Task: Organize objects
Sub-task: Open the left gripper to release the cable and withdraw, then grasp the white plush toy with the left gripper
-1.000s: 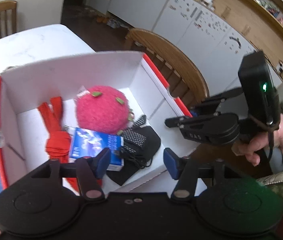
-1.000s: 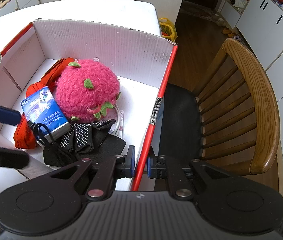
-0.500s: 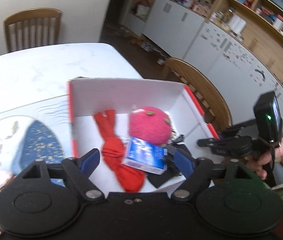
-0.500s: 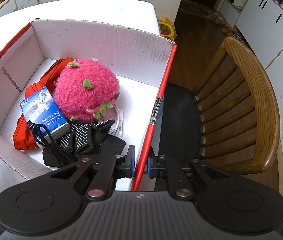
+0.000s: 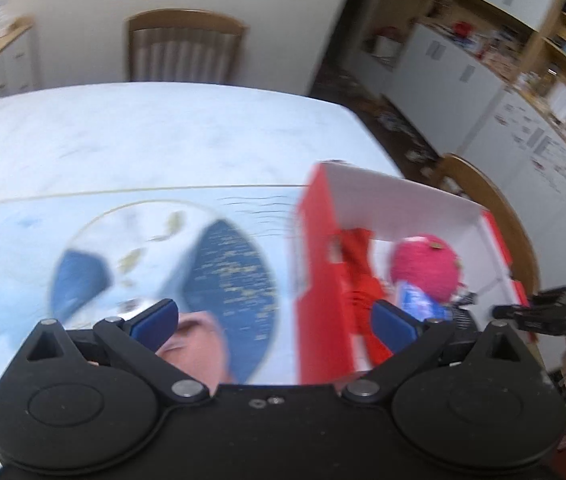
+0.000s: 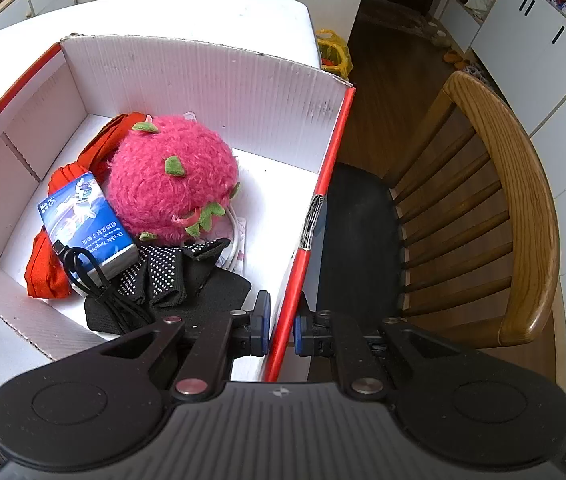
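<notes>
left hand-held gripper opening, empty, angled down | right hand-held gripper clamped on box wall

A lived-in home, an open dining and kitchen area by the look of it. A white desk stands with wooden spindle-back chairs around it — one at the far end, one at the side. White cabinets line the wall on a dark wood floor, and open wooden shelves above them are crowded with small household things, blurred here. Slippers or shoes lie on the floor by the cabinets.
</notes>
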{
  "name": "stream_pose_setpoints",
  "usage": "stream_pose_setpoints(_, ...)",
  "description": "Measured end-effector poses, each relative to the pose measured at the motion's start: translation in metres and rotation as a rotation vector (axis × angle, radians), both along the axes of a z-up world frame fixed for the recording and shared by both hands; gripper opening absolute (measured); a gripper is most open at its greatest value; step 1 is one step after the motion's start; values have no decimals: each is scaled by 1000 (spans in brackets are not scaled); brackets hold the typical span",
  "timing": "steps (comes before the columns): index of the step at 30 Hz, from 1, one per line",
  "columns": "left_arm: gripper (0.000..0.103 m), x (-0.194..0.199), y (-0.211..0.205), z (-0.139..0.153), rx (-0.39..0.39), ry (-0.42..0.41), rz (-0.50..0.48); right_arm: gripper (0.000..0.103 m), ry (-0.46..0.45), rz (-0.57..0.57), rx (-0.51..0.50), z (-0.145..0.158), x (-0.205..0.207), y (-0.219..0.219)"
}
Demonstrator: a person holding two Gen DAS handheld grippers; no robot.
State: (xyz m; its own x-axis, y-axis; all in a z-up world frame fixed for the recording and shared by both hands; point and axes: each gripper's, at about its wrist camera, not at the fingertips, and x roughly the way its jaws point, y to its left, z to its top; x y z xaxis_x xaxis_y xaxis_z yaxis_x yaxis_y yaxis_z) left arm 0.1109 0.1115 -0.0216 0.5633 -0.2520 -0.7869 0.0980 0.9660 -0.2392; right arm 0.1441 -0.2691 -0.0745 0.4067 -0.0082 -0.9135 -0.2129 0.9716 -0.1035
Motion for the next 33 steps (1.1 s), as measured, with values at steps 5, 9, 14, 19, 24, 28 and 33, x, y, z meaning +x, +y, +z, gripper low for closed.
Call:
stream_pose_setpoints(5,102,-13,36,-7,38,20,99,11,4,-5,-2,-1,1,0)
stream_pose_setpoints(9,102,-24,63,-17,54,50,173,11,8,-9,-4,-1,2,0)
stream_pose_setpoints(14,102,-23,72,-25,82,52,181,11,11,-9,-12,-2,3,1)
stream_pose_setpoints(19,102,7,68,-32,81,41,151,11,14,-10,-20,-2,3,3)
stream_pose_setpoints(24,102,35,60,-53,126,72,115,11,15,-12,-29,-2,3,3)
stream_pose_setpoints(28,101,48,55,-73,166,97,97,11,13,-20,-33,-2,2,4)
stream_pose_setpoints(33,90,59,59,-90,167,126,123,11,12,-19,-40,-1,2,4)
